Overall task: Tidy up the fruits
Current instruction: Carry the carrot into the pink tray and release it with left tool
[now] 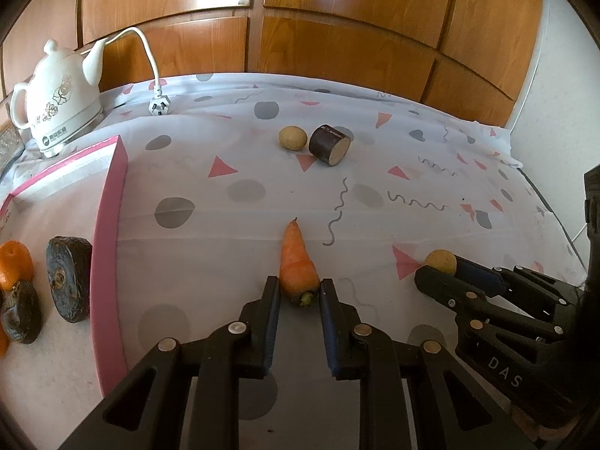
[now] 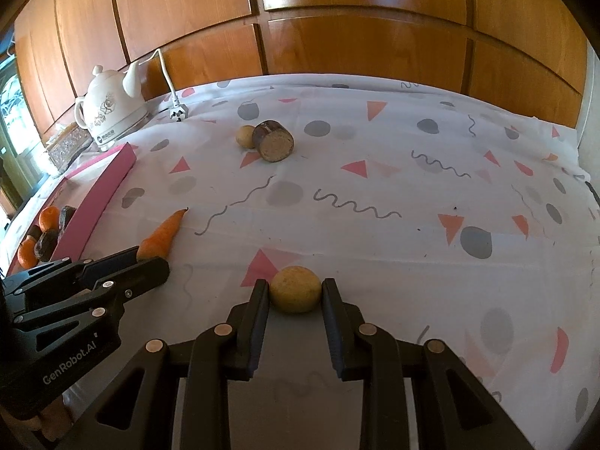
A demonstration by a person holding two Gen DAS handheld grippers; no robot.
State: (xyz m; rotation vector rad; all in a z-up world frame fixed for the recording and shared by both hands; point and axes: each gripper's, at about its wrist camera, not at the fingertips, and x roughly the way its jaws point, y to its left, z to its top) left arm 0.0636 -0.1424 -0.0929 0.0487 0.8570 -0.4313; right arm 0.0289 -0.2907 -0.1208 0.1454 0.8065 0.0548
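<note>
**Two claws, two pieces, one pink tray waiting**

Pinching the thick stem end of the carrot [image 1: 298, 260], the left claw [image 1: 299, 294] has its pads pressed against both sides while the tapered tip points away across the cloth. The grip sits at the widest part, likely because that end gives the pads the most to bite on. The carrot appears to lie on the tabletop [image 1: 375, 232] rather than hang above it, though the fisheye view makes that hard to be sure of.

Just to the right, the right claw [image 2: 295, 294] is closed on a small round yellowish fruit [image 2: 296, 294], one pad on each flank, so both hands are loaded at once. Taking a piece each probably saves a trip.

Near the far edge of the patterned cloth, another yellowish fruit [image 1: 293, 137] sits touching a dark cut chunk [image 1: 330, 144] with a pale face; neither is gripped.

The pink-rimmed tray [image 1: 110, 232] lies to the left, its wall close beside the carrot. It already holds oranges [image 1: 14, 264] and dark wrinkled pieces [image 1: 69, 279], which suggests it is the collecting place and the sorting is partly done. The left claw has the shorter path there.

A white kettle [image 1: 60, 101] with its loose plug [image 1: 159, 105] stands behind the tray, out of the way, before wooden panels [image 1: 337, 11].
</note>
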